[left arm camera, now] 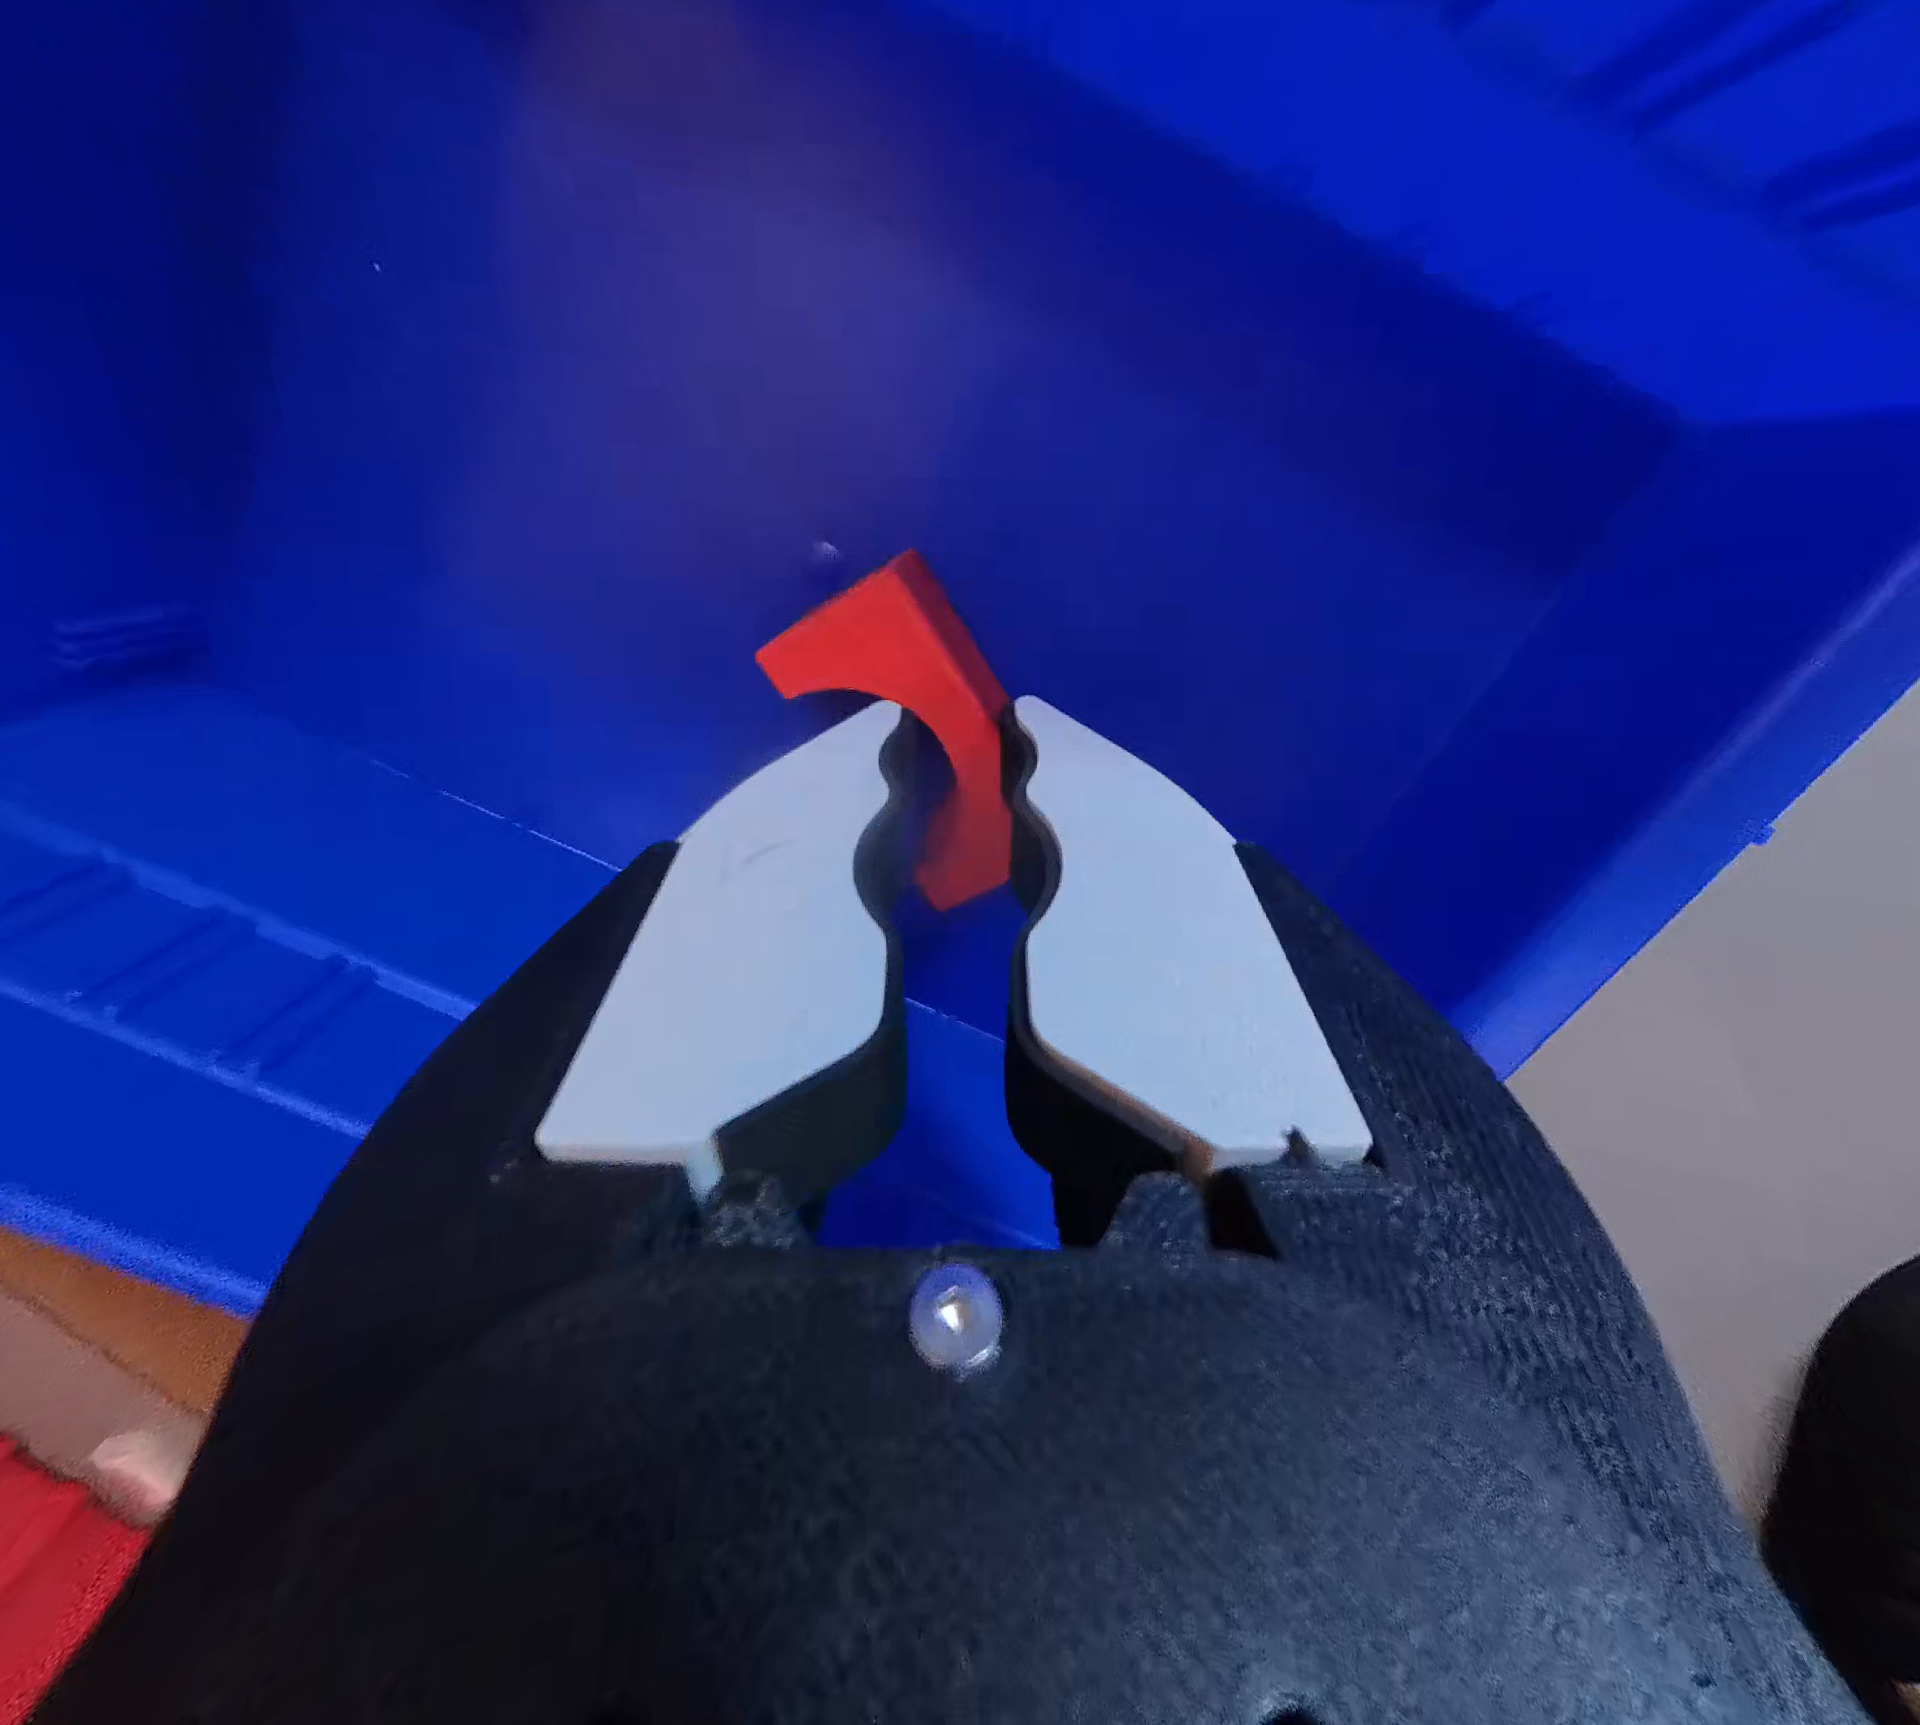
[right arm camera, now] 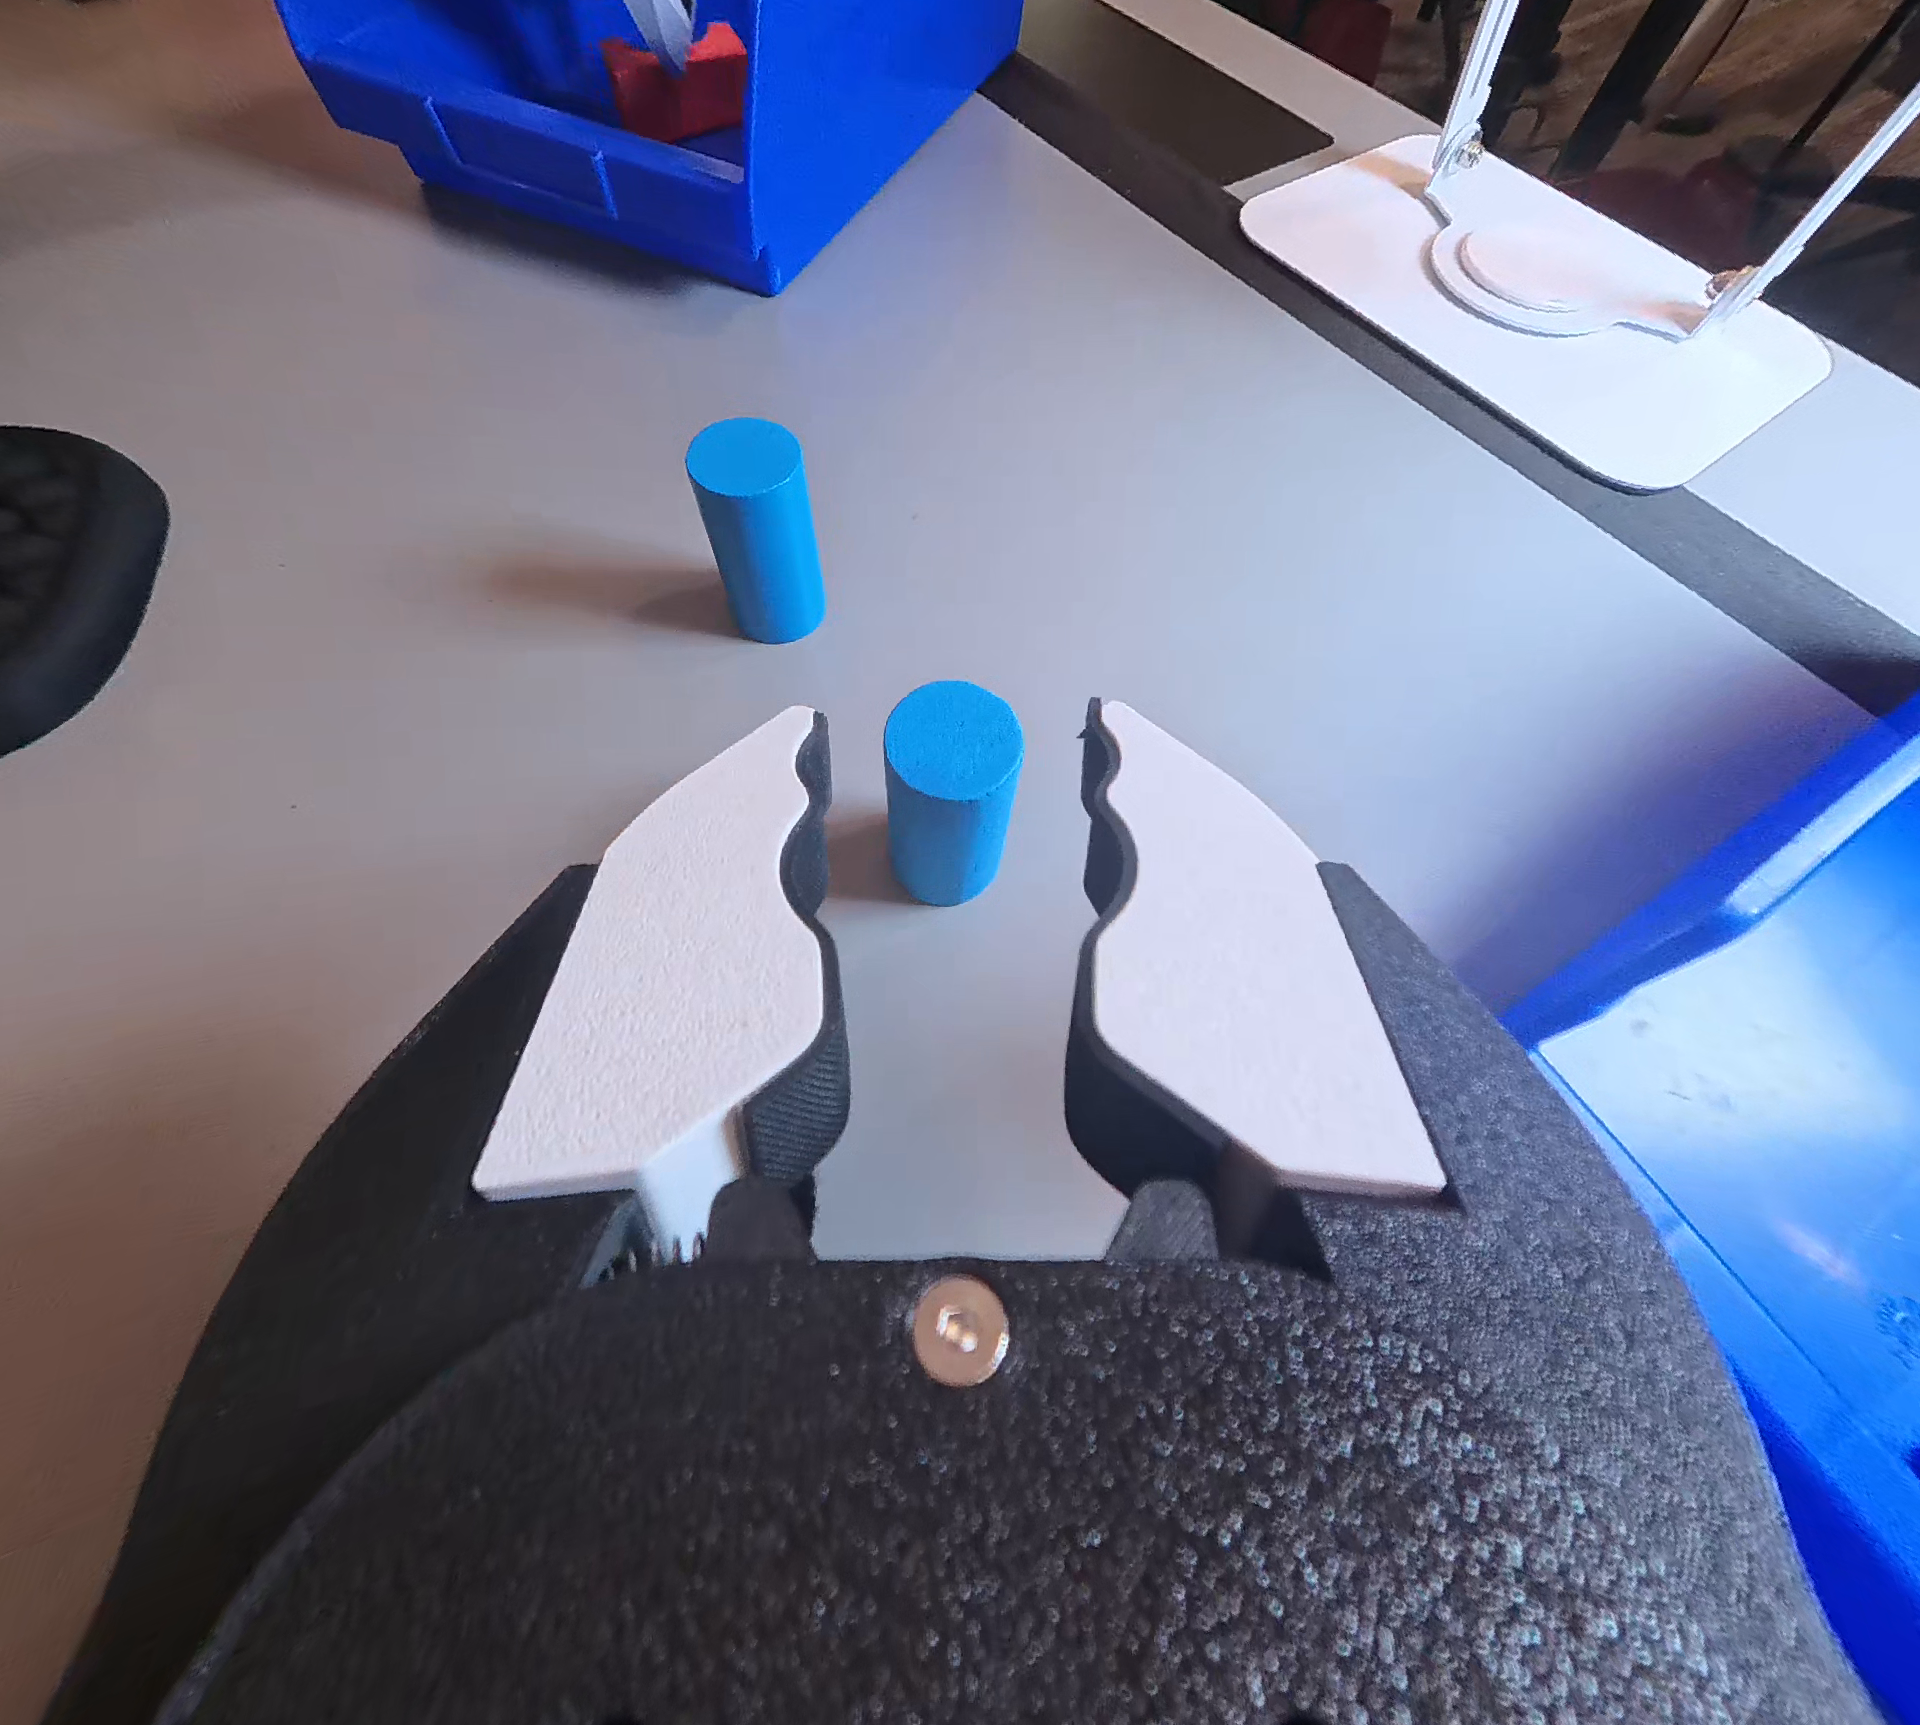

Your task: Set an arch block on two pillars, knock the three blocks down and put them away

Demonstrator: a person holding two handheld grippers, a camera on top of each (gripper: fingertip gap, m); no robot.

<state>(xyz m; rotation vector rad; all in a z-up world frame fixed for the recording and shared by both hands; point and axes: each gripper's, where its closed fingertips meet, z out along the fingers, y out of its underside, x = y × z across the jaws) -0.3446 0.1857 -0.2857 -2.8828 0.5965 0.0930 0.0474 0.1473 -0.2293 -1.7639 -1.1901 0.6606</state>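
Two blue cylinder pillars point(right arm camera: 755, 527) point(right arm camera: 953, 792) stand on the table point(right arm camera: 1195, 636). There is one red arch block point(right arm camera: 675, 80), two blue bins point(right arm camera: 862, 13) point(right arm camera: 1766, 1104), and one white stand point(right arm camera: 1538, 325).

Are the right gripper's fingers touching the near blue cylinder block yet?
Apart. The right wrist view shows grey table on both sides of the near blue cylinder block, between it and the open right gripper fingers.

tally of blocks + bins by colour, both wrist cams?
Red arch block: 1, held in the left tongs inside the far bin
Blue cylinder pillars: 2, both upright on the table
Blue bins: 2
Total: 5
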